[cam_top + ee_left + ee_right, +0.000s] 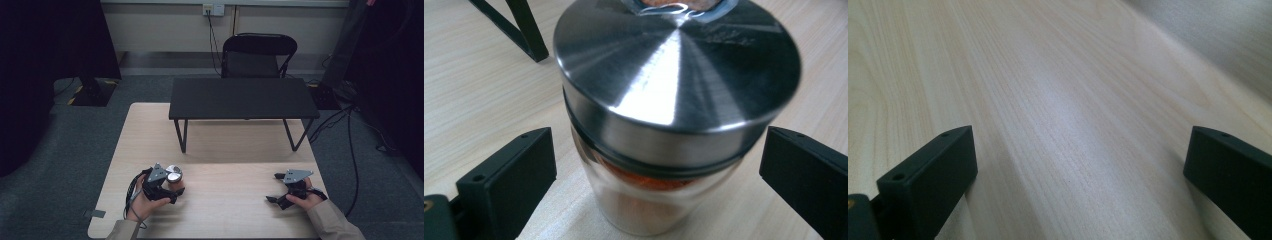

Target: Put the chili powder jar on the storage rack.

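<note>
**Jar between spread fingers**

A black low stand (243,97) sat at the bench's (225,210) far edge, well apart. Near the front left corner, the steel-lidded jar (674,95) stood upright between the left gripper's (659,180) wide-open fingers, untouched. The right gripper (1080,180) gaped empty.

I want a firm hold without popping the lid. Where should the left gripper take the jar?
Grip the jar on its glass body below the overhanging steel lid, level from the person's side. It stands upright between the left gripper's open jaws, so closing there should hold.
</note>
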